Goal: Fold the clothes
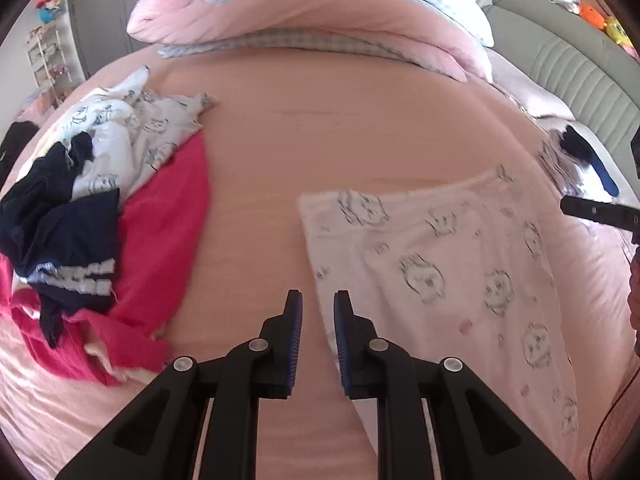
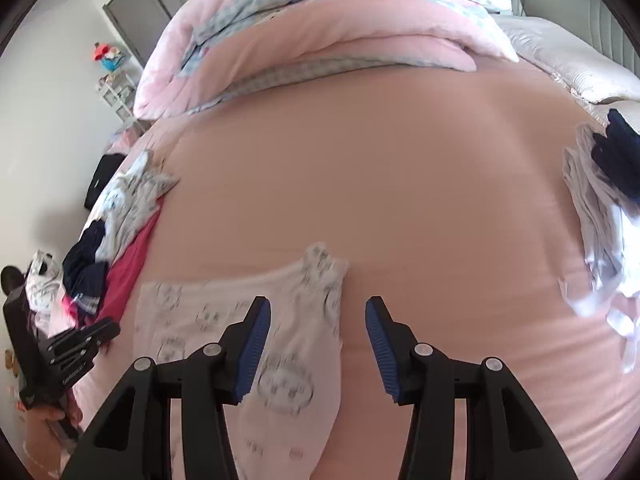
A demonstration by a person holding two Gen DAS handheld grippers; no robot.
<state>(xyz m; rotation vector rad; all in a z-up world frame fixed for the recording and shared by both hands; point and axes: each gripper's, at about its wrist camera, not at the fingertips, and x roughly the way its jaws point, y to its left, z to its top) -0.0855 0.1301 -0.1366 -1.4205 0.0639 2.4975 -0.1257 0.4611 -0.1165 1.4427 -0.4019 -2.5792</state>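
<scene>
A pale pink garment printed with cartoon cat faces (image 1: 448,280) lies flat on the pink bed sheet (image 1: 360,128). My left gripper (image 1: 318,300) is open and empty, just above the garment's left edge. The garment also shows in the right wrist view (image 2: 288,360), under and left of my right gripper (image 2: 318,308), which is open and empty above its right edge. The left gripper shows at the left of the right wrist view (image 2: 80,344).
A heap of unfolded clothes (image 1: 92,200), red, navy and white, lies on the left of the bed. A stack of clothes (image 2: 600,208) lies at the right. A folded pink quilt (image 1: 320,12) sits at the far end, with a grey headboard (image 1: 580,64) to the right.
</scene>
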